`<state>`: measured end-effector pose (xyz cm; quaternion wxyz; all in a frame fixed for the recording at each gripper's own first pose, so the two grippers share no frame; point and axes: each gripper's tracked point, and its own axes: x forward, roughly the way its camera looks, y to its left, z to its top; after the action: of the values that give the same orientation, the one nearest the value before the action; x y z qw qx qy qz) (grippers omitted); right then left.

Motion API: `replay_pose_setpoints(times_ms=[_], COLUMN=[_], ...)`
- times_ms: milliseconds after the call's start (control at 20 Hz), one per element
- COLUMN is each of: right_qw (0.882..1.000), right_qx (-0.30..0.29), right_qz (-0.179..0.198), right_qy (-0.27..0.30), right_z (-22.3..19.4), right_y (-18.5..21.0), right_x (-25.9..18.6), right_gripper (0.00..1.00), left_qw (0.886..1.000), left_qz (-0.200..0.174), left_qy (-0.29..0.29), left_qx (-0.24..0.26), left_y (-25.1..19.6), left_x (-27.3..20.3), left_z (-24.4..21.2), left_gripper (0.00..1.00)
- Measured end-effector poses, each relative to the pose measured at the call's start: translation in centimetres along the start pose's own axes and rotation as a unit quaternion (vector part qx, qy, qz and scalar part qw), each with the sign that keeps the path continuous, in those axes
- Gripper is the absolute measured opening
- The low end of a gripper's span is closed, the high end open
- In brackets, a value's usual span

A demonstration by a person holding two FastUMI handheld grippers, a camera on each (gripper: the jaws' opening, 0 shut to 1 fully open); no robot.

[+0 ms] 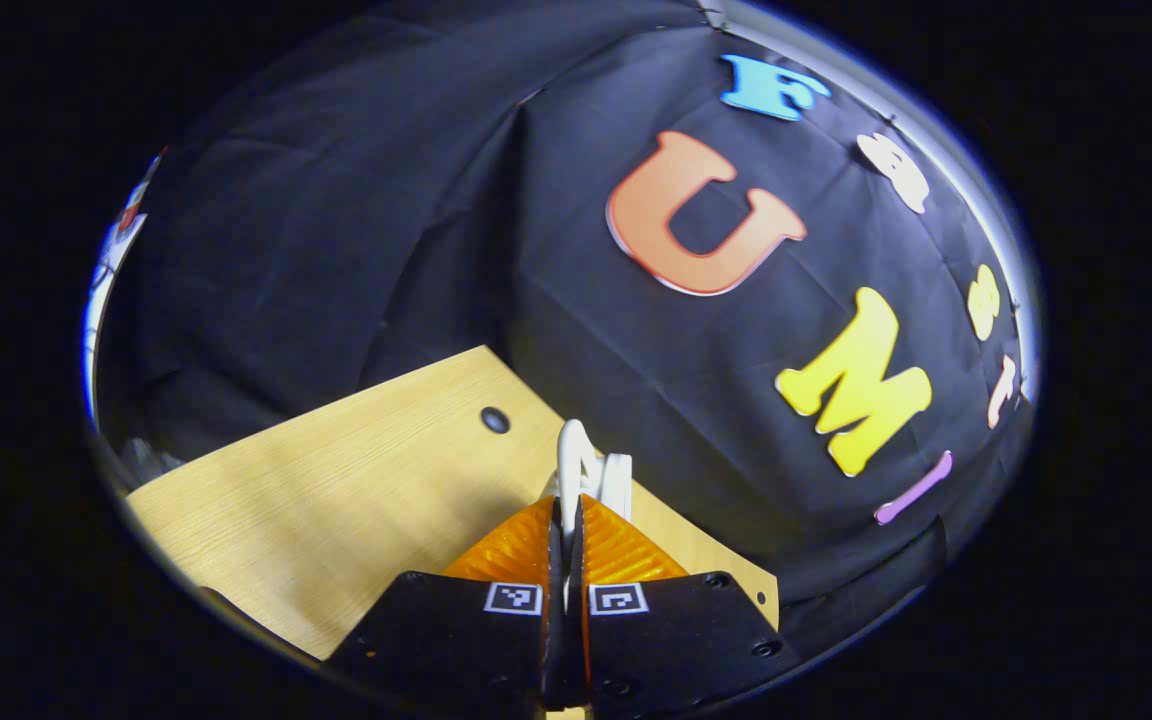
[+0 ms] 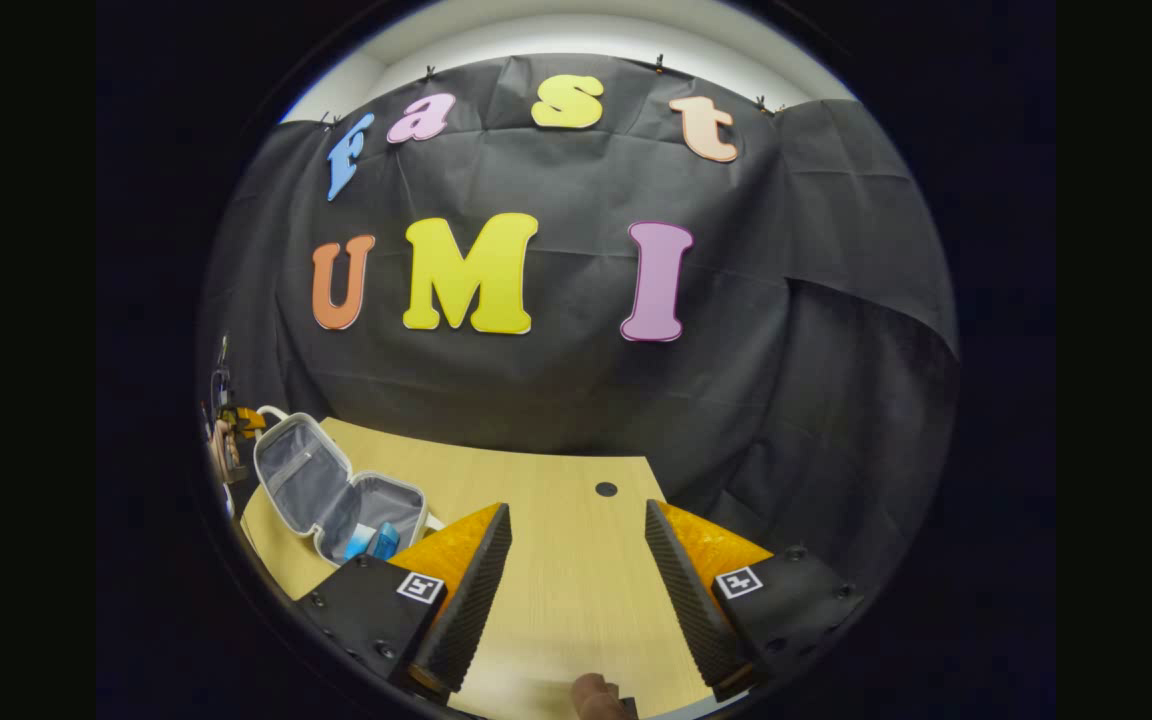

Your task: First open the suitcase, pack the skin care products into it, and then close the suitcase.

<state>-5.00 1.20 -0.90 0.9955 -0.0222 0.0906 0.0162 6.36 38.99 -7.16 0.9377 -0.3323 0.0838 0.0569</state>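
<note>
In the right gripper view a small grey suitcase lies open at the left end of the wooden table, its lid tilted up. Blue skin care products lie inside its lower half. My left gripper is at the lid's top edge, by the white handle. In the left gripper view that gripper is shut on the white handle, which sticks out past the fingertips. My right gripper hangs open over the middle of the table with nothing between its fingers.
The table has a round cable hole near its far edge and ends against the black cloth wall. A hand holds the left gripper at the far left. A fingertip shows at the bottom edge.
</note>
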Motion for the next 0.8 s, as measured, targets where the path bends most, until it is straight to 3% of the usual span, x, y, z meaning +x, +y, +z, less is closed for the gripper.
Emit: replay_pose_setpoints(times_ms=[200, 450, 800], right_qw=[1.0, 0.999, 0.999], right_qx=[-0.012, -0.02, -0.002], right_qz=[0.016, 0.039, 0.049], right_qy=[-0.012, -0.013, 0.006], right_z=[-0.1, -0.9, -2.8], right_y=[-1.3, -2.2, -4.0], right_x=[-0.2, -0.5, 0.1], right_gripper=[0.8, 0.77, 0.8], left_qw=[0.997, 0.984, 0.973], left_qz=[-0.029, -0.055, -0.09], left_qy=[-0.008, -0.006, 0.035], left_qx=[0.078, 0.171, 0.208], left_y=[-6.5, -13.6, -20.2], left_x=[-0.8, -1.1, -1.6], left_z=[-1.1, -5.1, -13.8], left_gripper=[0.03, 0.03, 0.03])
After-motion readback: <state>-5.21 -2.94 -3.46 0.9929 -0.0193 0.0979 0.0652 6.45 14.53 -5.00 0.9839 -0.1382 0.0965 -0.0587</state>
